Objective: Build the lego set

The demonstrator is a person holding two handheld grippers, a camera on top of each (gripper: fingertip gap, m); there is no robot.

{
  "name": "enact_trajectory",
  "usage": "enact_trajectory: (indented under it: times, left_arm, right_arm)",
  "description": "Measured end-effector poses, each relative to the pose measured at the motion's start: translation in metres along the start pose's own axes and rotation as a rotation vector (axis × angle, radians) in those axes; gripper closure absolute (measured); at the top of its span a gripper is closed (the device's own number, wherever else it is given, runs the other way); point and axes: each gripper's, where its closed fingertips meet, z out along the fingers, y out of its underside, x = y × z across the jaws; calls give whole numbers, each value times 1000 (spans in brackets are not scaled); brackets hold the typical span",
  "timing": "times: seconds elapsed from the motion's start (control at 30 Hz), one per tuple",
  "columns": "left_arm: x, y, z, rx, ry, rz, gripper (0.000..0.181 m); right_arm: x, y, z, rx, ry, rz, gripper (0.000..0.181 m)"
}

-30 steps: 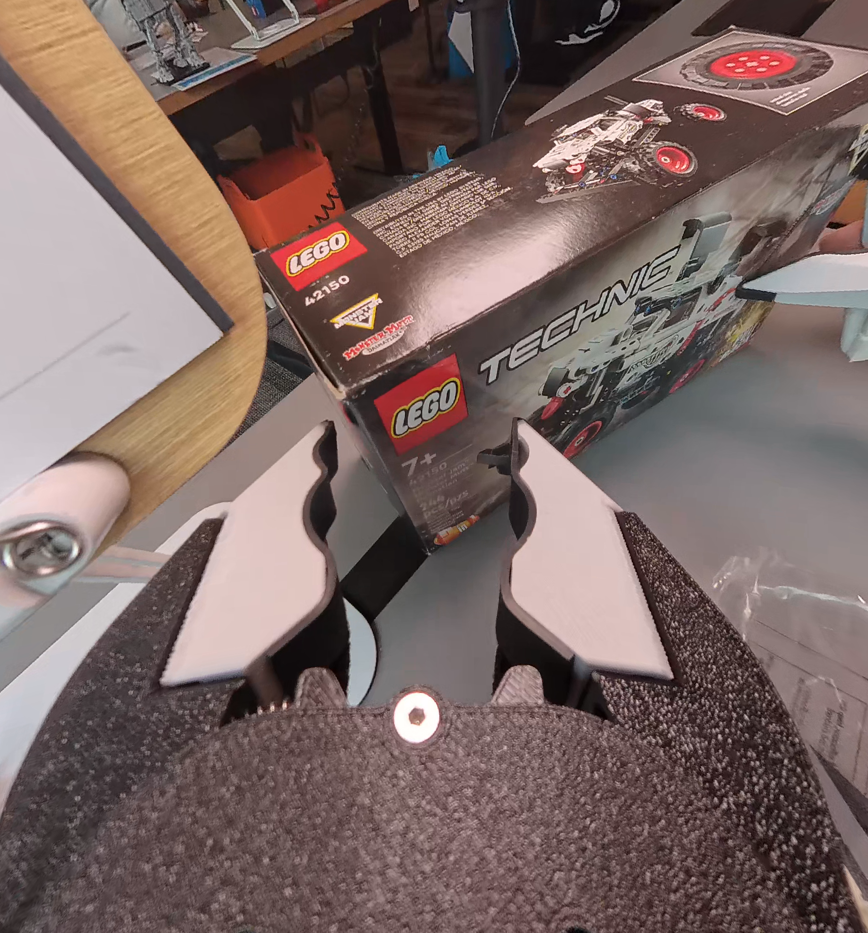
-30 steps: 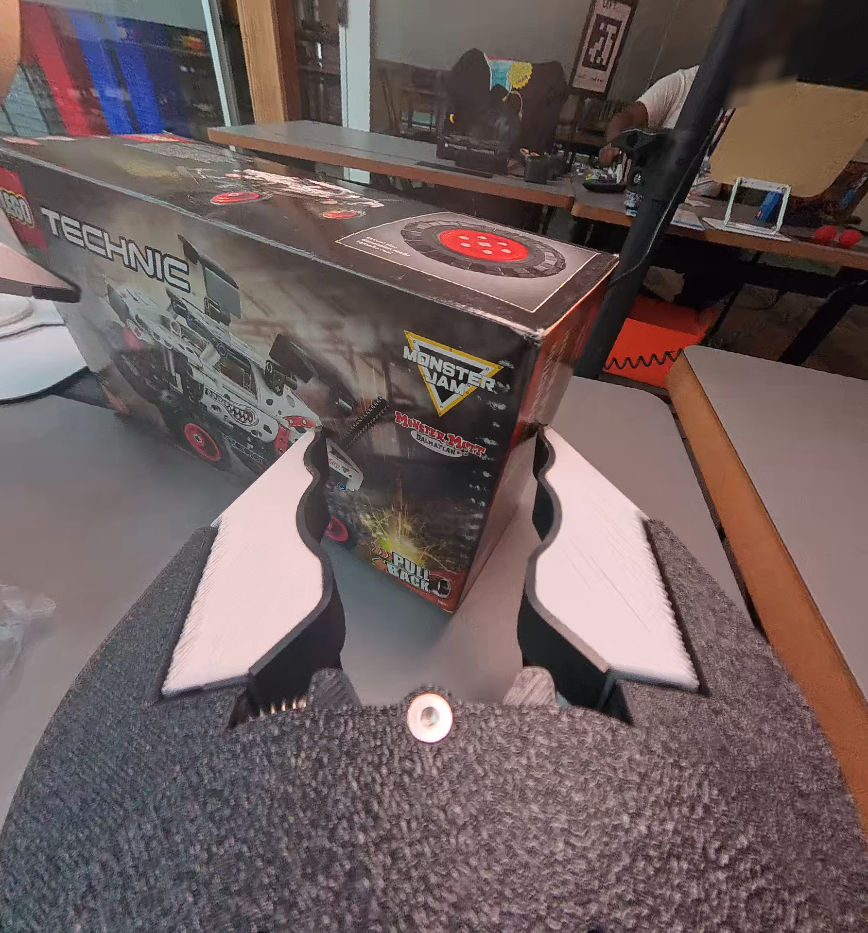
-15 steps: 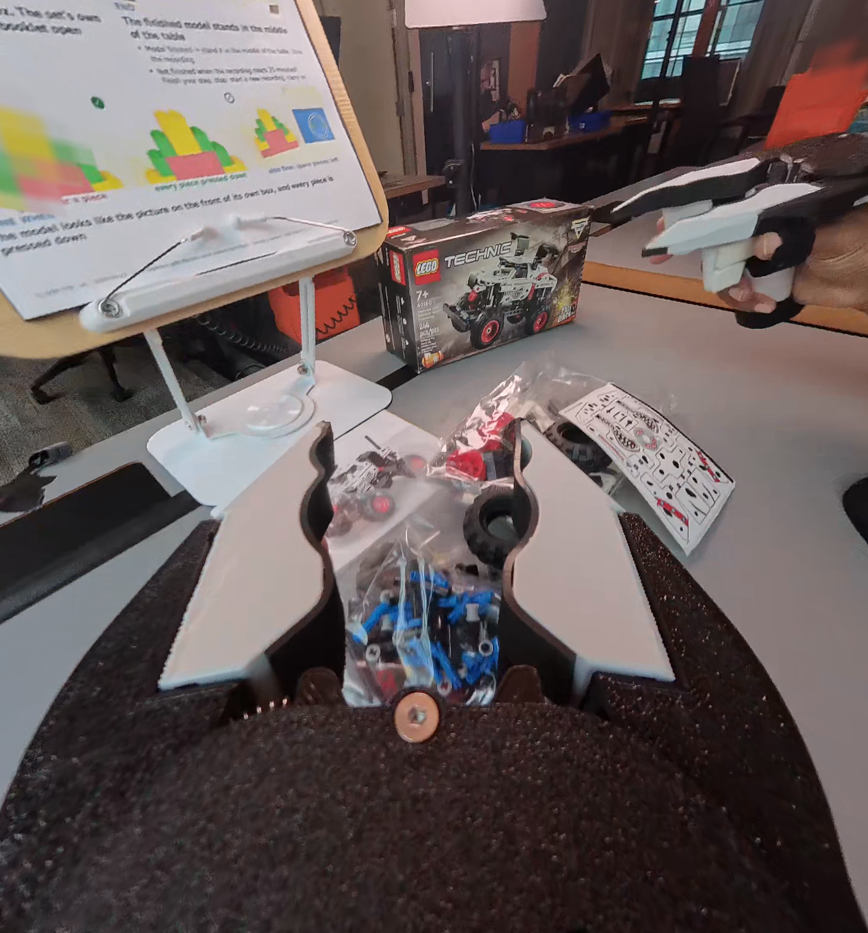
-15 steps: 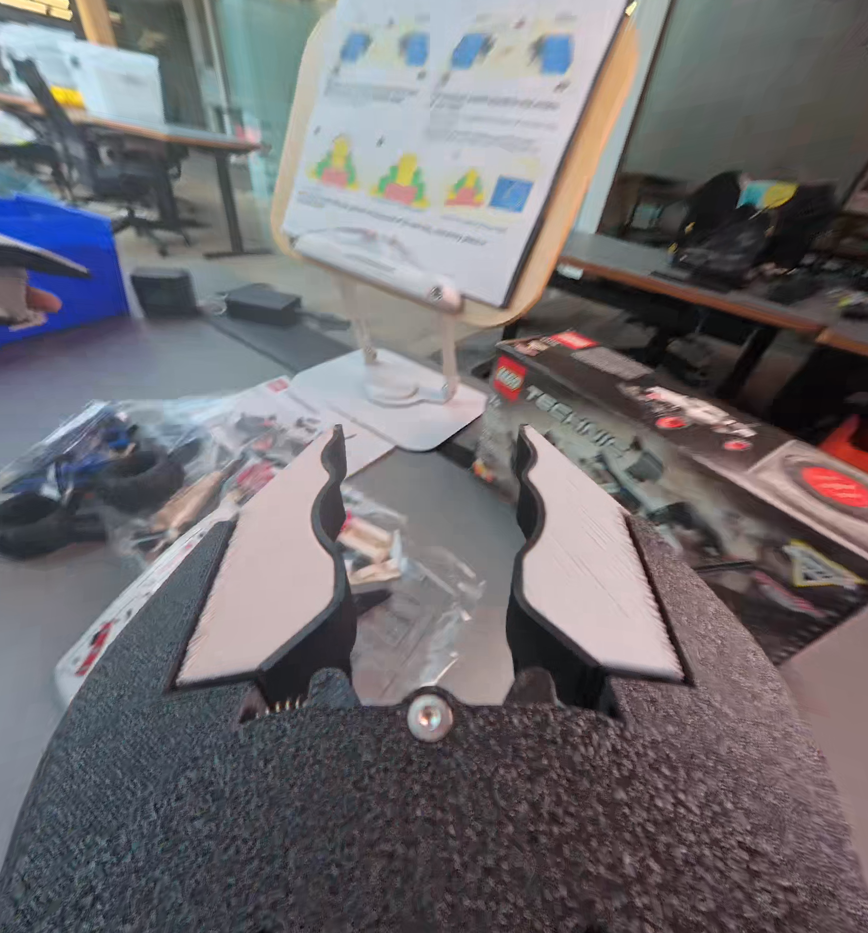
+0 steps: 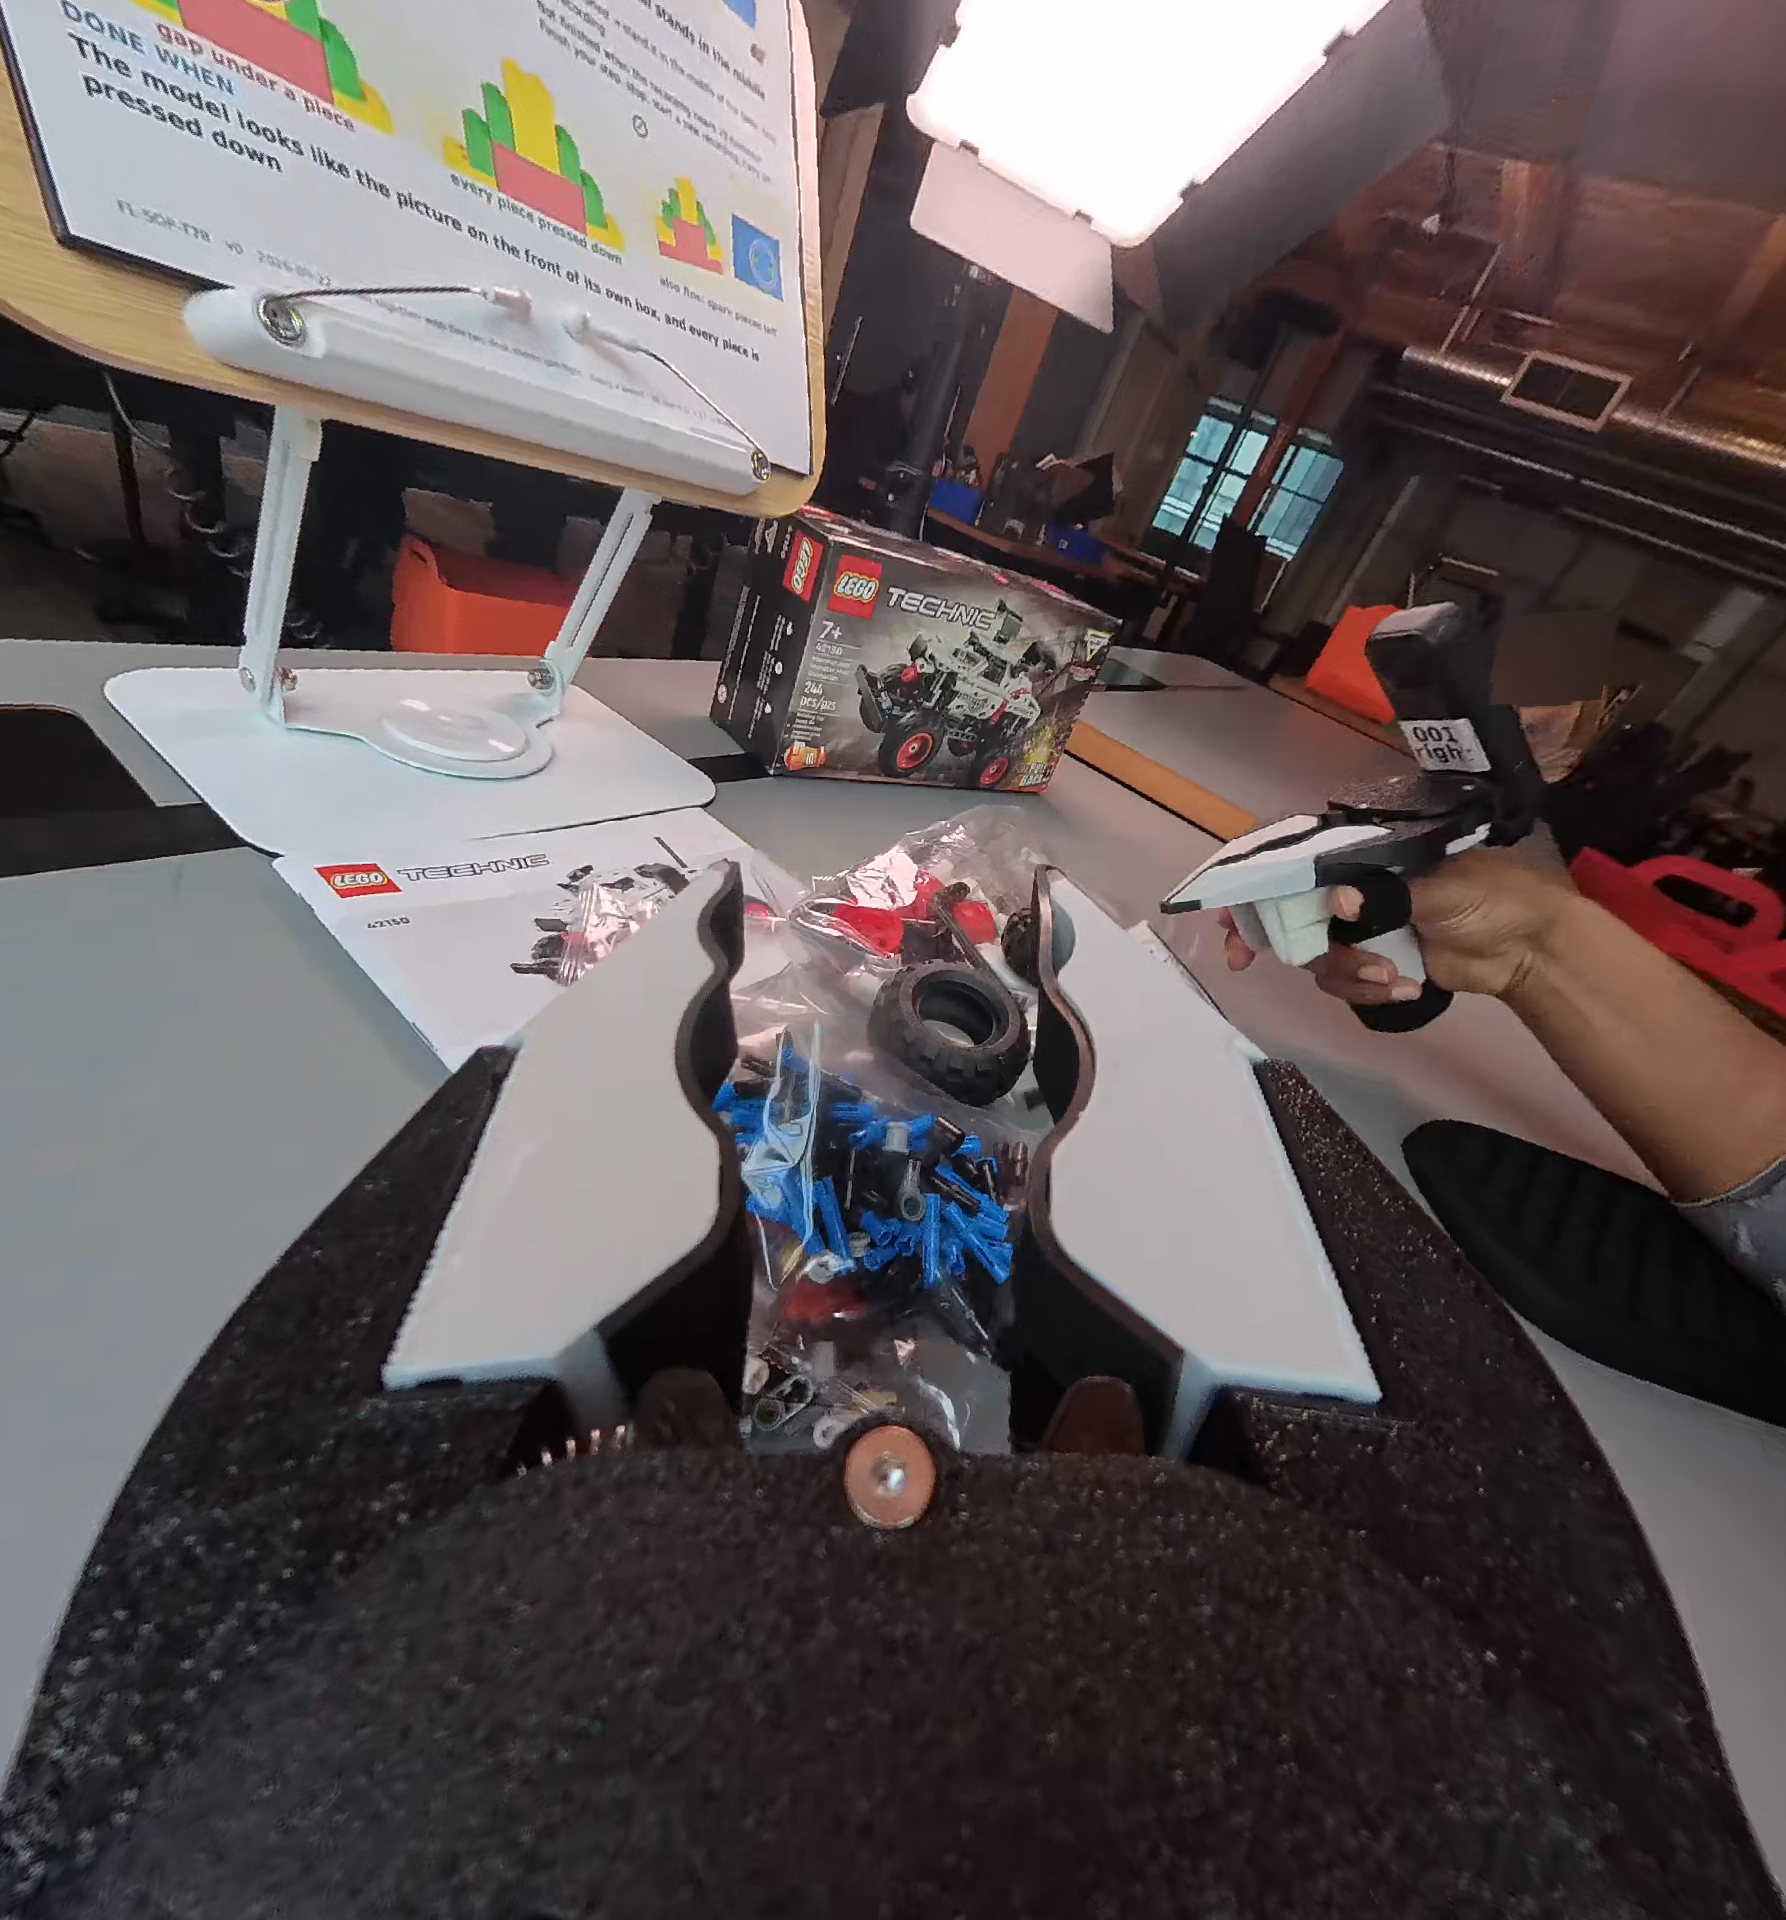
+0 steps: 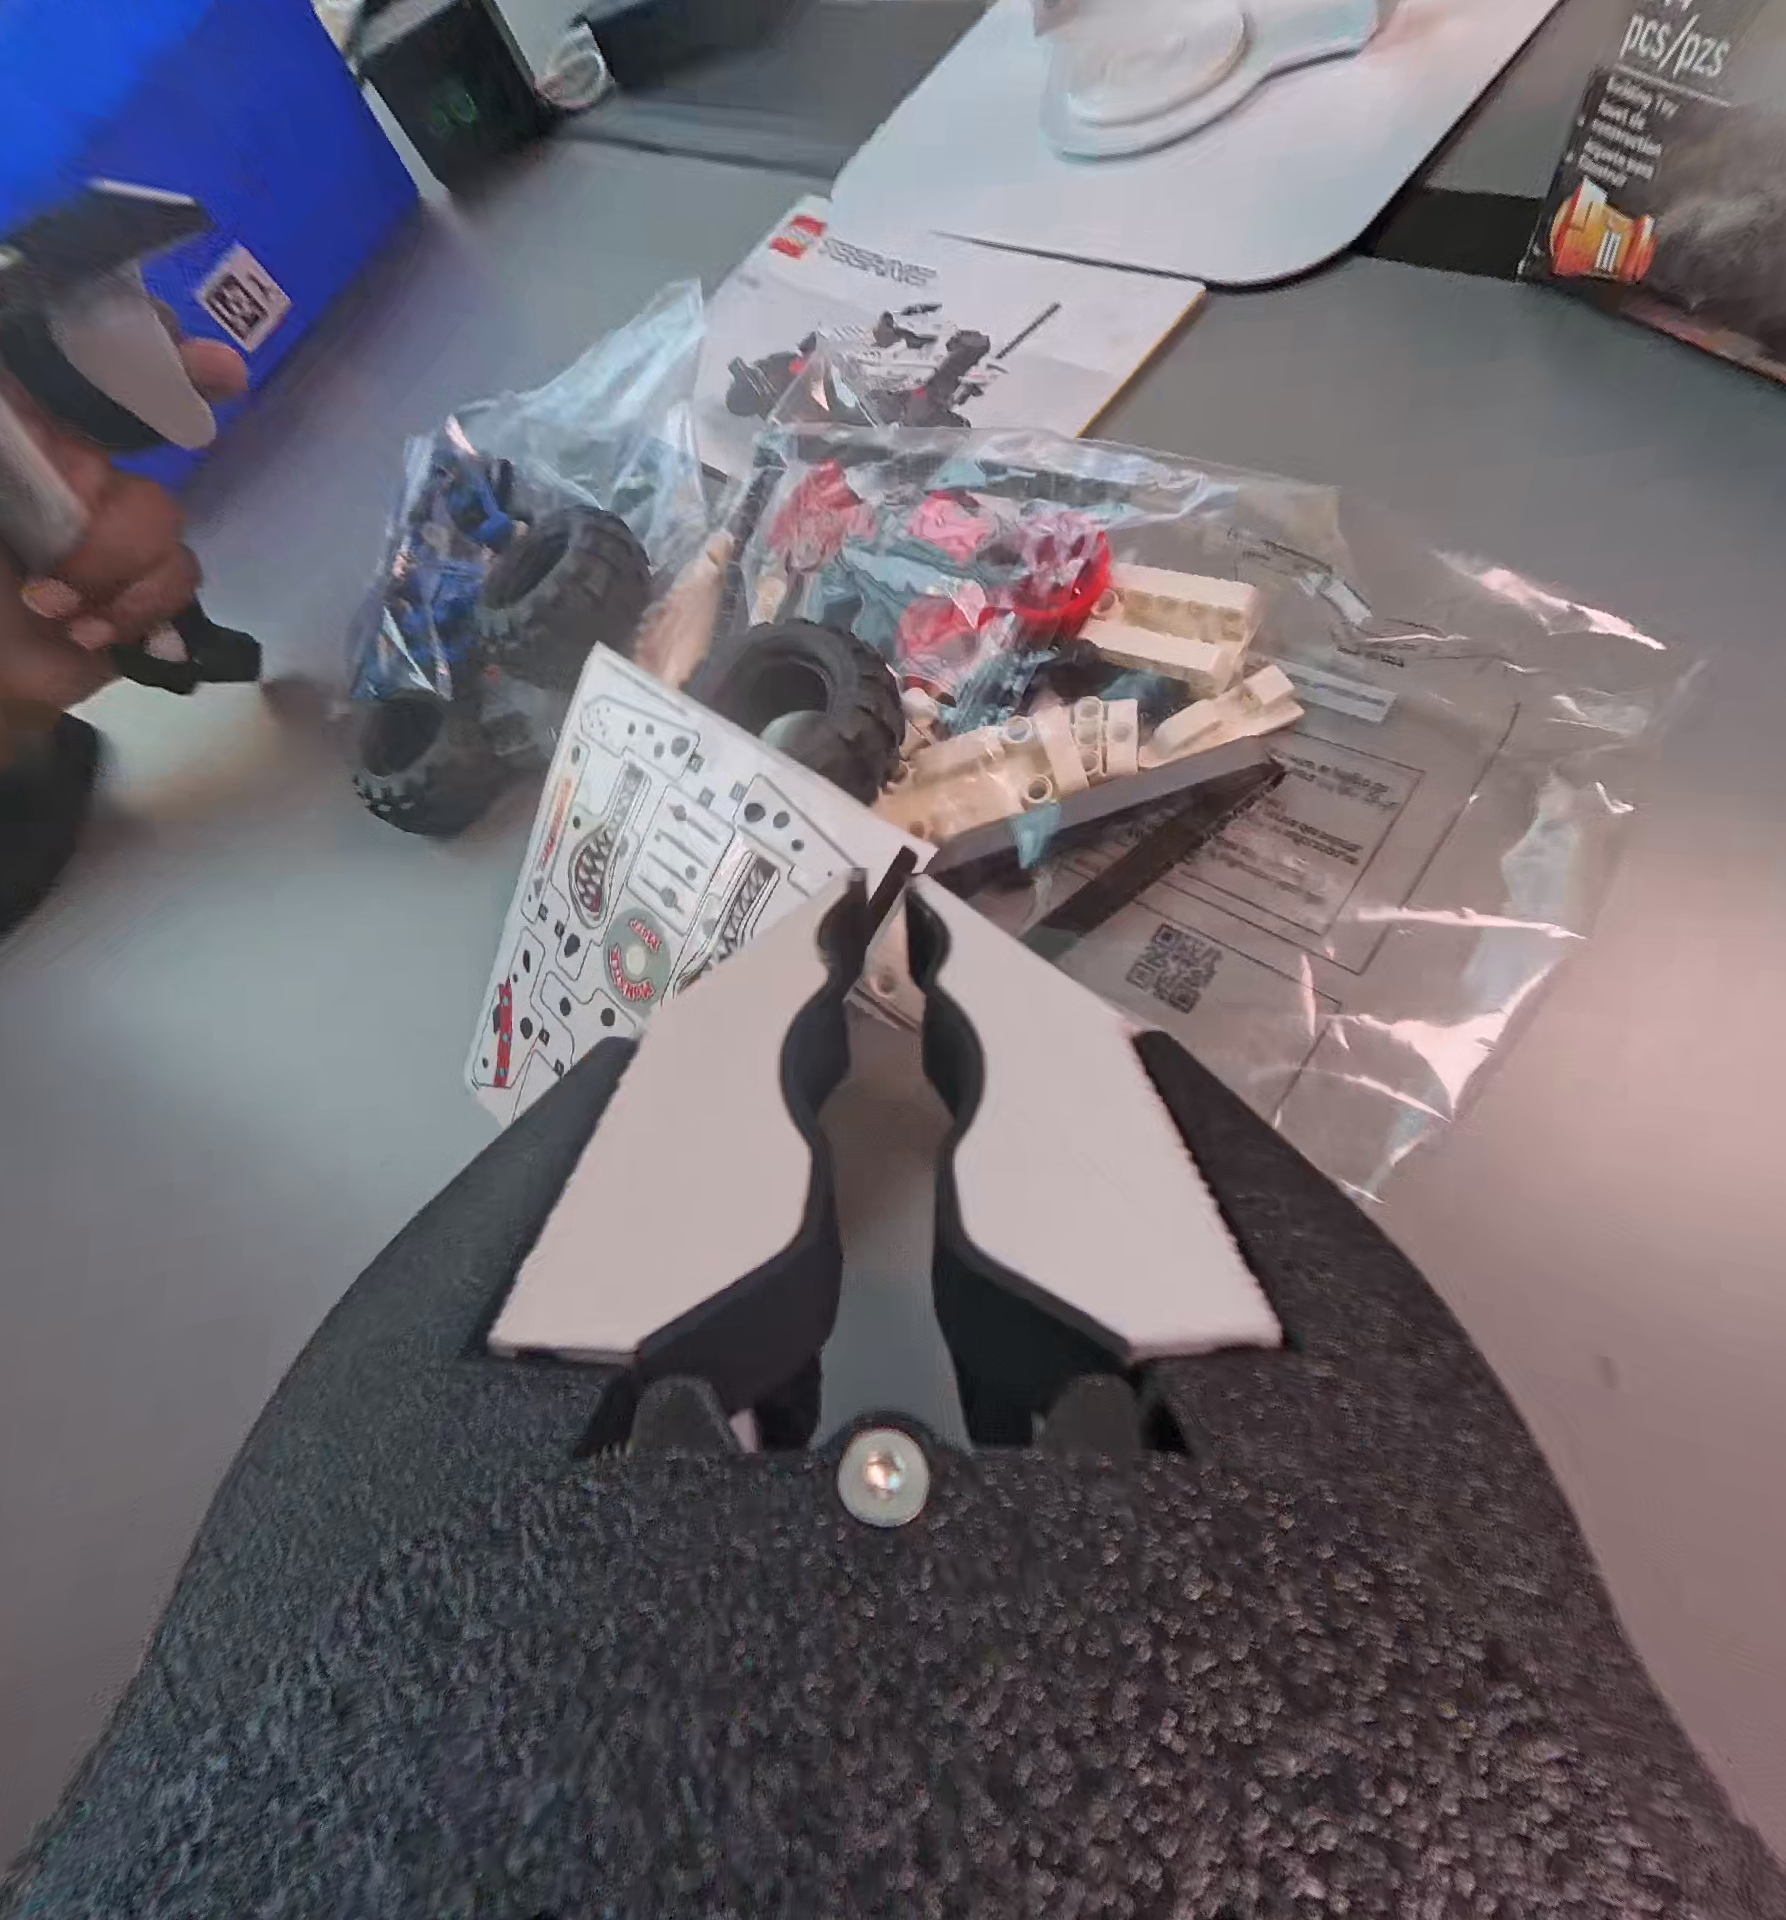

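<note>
On the left of the grey bench (image 5: 141,1039) stands a white stand (image 5: 401,748) carrying a wooden board with a printed sheet (image 5: 432,156). Just in front of its base lies the booklet (image 5: 494,914), flat on the bench. Right of the stand, farther back, the set's box (image 5: 910,665) stands upright.

The left gripper (image 5: 884,904) hangs over the middle of the bench with its jaws wide apart and nothing between them. Seen through the gap is a clear bag of blue pins (image 5: 858,1184), and beyond it a loose black tyre (image 5: 951,1029) and a bag with red parts (image 5: 899,904).

In the right wrist view, the blue-pin bag (image 6: 463,561) sits left of the pile with two tyres (image 6: 567,582) by it. The sticker sheet (image 6: 660,862) lies in front, a third tyre (image 6: 806,696) behind it, and the bag of red and white pieces (image 6: 1076,623) spreads to the right, its empty end flat on the bench.

The right gripper (image 6: 884,883) is nearly closed, tips narrow, right over the near corner of the sticker sheet. A thin dark strip shows between the tips; whether it is pinched cannot be told. In the left wrist view this gripper (image 5: 1242,873) is off to the right, held in a hand (image 5: 1429,935).
</note>
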Motion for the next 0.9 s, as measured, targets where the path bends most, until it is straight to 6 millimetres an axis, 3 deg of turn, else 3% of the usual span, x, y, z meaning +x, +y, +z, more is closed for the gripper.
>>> enact_trajectory:
  times: [0.03, 0.13, 0.27, 0.3, 0.37, 0.47, 0.6, 0.77, 0.83, 0.9]
  left_arm:
    - [1, -4, -2, 15, 9, -7, 127]
    - [2, 3, 1, -14, 16, 16, 128]
    - [12, 9, 5, -30, 32, 70, 127]
    - [13, 10, 6, -31, 24, 95, 127]
    - [12, 11, 8, -29, -1, 140, 126]
    - [10, 11, 9, -25, -27, 167, 127]
    - [11, 10, 6, -13, -28, 175, 128]
    - [12, 2, 1, 25, -23, 172, 128]
    - [11, -1, -1, 43, -22, 151, 128]
    - [8, 3, 1, 23, -29, 145, 127]
  right_arm:
    - [-7, -8, -2, 47, -53, 16, 181]
    - [-38, -26, -8, 100, -238, 6, 181]
    - [-34, -27, 4, 17, -186, -201, 181]
    - [-29, -26, 8, -30, -175, -260, 173]
    - [-21, -16, 17, -152, -222, -284, 140]
    - [-25, -8, 25, -228, -341, -204, 132]
    - [-23, 10, 21, -309, -321, -286, 138]
    - [-47, 23, 8, -318, -452, -326, 181]
    - [-62, 21, -1, -284, -549, -321, 181]
    - [-63, 16, -2, -266, -555, -318, 181]
